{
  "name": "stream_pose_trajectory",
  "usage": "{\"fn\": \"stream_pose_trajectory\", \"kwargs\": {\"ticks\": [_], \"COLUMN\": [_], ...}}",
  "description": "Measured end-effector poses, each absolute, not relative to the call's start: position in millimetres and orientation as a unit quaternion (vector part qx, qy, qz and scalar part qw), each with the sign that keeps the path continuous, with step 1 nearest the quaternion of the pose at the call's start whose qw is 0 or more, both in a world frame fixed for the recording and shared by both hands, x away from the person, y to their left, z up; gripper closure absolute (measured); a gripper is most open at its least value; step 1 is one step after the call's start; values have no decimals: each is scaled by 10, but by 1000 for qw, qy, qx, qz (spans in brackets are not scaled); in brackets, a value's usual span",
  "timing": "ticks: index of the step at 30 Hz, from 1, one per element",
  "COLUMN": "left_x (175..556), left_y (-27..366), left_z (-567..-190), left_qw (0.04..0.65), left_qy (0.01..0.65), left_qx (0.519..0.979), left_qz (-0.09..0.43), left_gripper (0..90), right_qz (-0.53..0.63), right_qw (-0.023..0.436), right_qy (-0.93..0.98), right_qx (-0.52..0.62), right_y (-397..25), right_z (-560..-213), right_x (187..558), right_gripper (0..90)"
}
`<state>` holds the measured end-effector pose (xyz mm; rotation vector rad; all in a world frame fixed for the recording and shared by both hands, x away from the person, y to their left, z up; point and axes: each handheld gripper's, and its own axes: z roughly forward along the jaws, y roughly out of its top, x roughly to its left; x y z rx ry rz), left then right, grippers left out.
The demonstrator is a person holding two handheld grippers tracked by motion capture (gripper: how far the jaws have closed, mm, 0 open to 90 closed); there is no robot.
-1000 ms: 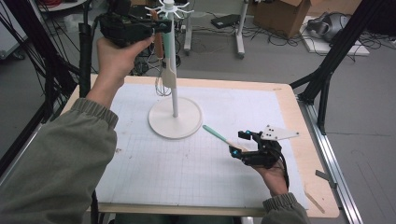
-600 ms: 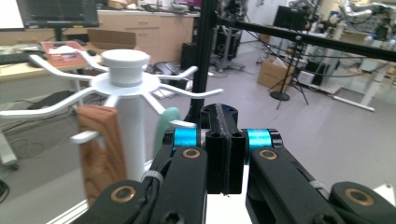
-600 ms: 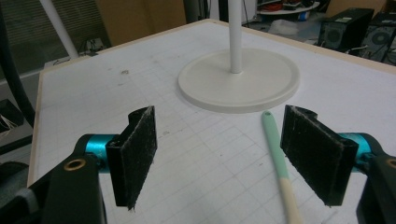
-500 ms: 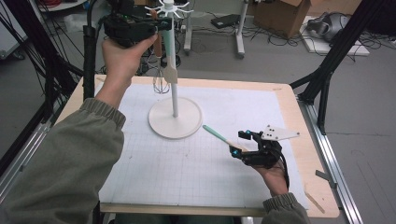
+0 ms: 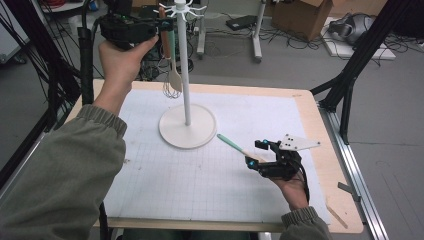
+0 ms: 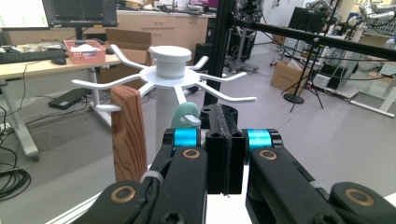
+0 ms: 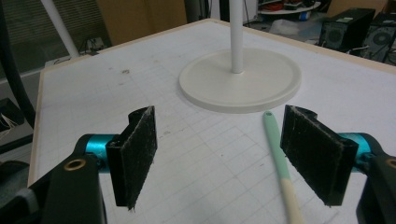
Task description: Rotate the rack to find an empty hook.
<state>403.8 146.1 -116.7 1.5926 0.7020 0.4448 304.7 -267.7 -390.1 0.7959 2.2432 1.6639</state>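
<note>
A white hook stand (image 5: 183, 60) rises from a round base (image 5: 200, 134) on the gridded mat. A wooden-handled whisk (image 5: 164, 47) and a green-handled spoon (image 5: 173, 75) hang from its top hooks. My left gripper (image 5: 159, 25) is held high beside those handles, jaws shut with nothing visible between them. In the left gripper view it (image 6: 224, 140) faces the hook crown (image 6: 169, 67), with the wooden handle (image 6: 126, 135) to its left and the green handle tip (image 6: 186, 115) just behind. My right gripper (image 5: 253, 154) is open low over the mat. A green-handled utensil (image 7: 279, 154) lies between its jaws (image 7: 226, 149), nearer the right one.
The mat (image 5: 210, 185) covers most of the wooden table (image 5: 320, 145). Black frame struts (image 5: 350, 75) stand at the right and a cable-wrapped pole (image 5: 86, 65) at the left. Boxes and cables lie on the floor behind.
My left gripper has moved right, closer to the stand's top and the hanging handles. The right gripper and the utensil on the mat have stayed put.
</note>
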Motion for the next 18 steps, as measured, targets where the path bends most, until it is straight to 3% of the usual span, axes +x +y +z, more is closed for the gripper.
{"fn": "stream_pose_trajectory", "kwargs": {"ticks": [18], "left_x": [4059], "left_y": [1561], "left_z": [-1156], "left_qw": [617], "left_qy": [315], "left_qx": [692], "left_qz": [204], "left_gripper": [898], "right_qz": [569], "right_qw": [119], "right_qy": [768], "right_qx": [270], "right_y": [-2676], "right_z": [-3901], "right_x": [3048], "right_gripper": [264]}}
